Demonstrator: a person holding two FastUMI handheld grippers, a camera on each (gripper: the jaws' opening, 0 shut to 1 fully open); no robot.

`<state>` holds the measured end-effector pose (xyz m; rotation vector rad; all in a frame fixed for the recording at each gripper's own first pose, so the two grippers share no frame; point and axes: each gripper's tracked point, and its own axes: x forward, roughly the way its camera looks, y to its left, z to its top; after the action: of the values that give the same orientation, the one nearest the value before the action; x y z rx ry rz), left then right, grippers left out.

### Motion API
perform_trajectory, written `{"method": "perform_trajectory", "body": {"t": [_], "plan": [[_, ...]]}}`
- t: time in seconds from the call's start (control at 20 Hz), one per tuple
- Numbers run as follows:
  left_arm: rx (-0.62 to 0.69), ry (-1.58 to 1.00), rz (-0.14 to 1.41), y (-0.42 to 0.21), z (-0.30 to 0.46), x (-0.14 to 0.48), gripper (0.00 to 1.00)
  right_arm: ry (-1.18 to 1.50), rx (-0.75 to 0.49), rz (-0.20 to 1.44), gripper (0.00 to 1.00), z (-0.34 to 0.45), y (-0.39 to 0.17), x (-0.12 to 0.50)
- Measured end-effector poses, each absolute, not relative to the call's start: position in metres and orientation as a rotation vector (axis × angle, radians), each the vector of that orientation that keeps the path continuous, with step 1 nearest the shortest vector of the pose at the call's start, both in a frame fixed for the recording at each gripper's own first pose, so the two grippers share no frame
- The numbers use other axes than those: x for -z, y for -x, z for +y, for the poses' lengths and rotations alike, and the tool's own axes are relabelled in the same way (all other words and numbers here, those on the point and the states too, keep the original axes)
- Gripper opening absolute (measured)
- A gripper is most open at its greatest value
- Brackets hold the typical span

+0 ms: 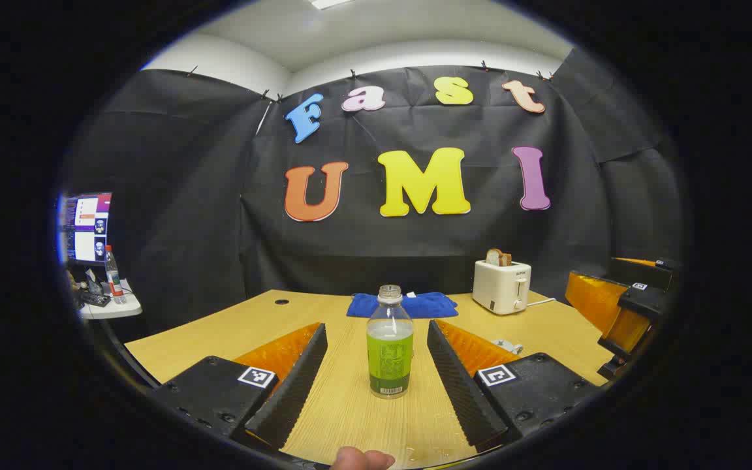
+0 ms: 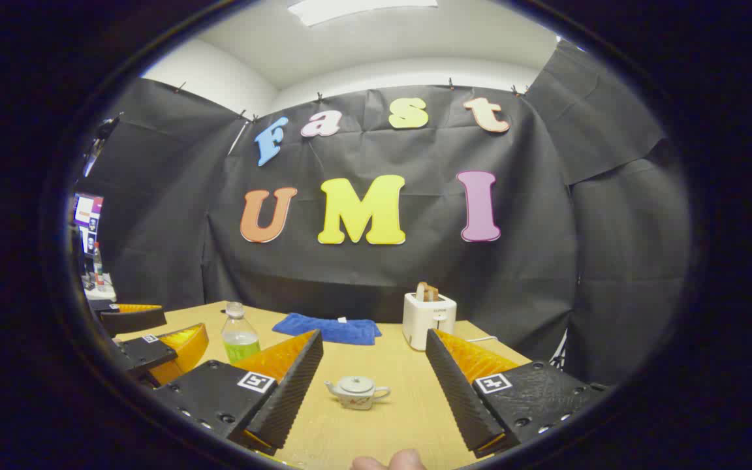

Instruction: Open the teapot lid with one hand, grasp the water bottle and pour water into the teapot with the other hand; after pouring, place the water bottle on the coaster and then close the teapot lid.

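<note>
A fingertip (image 1: 363, 459) shows at the bottom edge, and ahead of it the left gripper (image 1: 376, 378) stands wide, the uncapped water bottle (image 1: 390, 346) upright on the table (image 1: 252, 320) between its fingers, untouched. The right gripper (image 2: 373, 385) is equally wide, framing the lidded teapot (image 2: 358, 393) ahead. Nothing is grasped yet, so I judge that next comes closing on the lid knob and bottle.

A folded blue towel (image 1: 403, 305) lies on the wooden table (image 1: 232, 329) near its far edge, against the black cloth wall. To one side of it stands a white toaster (image 1: 501, 286) with a slice of bread (image 1: 498, 257) sticking out of the top; a cord runs from it across the table. Off to the side, a monitor (image 1: 87, 226) glows above a small white side table (image 1: 111, 307) carrying a bottle with a red cap (image 1: 113, 274).
</note>
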<state>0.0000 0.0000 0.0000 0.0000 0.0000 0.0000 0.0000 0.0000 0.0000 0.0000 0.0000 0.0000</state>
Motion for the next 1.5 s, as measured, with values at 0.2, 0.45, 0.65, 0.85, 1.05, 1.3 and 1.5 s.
{"method": "perform_trajectory", "body": {"t": [0.2,0.45,0.65,0.85,1.05,1.3,1.5], "plan": [[0.001,-0.013,-0.009,0.004,0.002,-0.006,0.96,-0.008,-0.025,-0.005,0.97,0.014,-0.001,-0.002],[0.006,-0.022,0.003,0.007,0.001,-0.003,0.96,-0.017,-0.025,0.012,0.95,0.019,0.008,0.005],[0.000,-0.006,0.017,0.004,0.006,0.001,0.96,-0.021,-0.019,0.020,0.95,0.015,0.008,0.011],[-0.007,-0.005,0.029,0.005,0.008,0.002,0.96,-0.010,-0.012,0.018,0.95,0.012,0.008,0.010],[-0.010,-0.015,0.031,0.004,0.009,0.003,0.96,-0.010,-0.009,0.017,0.95,0.010,0.005,0.010],[-0.012,-0.017,0.042,0.003,0.009,0.006,0.96,-0.011,-0.007,0.019,0.95,0.008,0.003,0.012],[-0.016,-0.027,0.037,0.003,0.009,0.005,0.96,-0.002,-0.012,0.032,0.95,0.008,0.001,0.017]]}}
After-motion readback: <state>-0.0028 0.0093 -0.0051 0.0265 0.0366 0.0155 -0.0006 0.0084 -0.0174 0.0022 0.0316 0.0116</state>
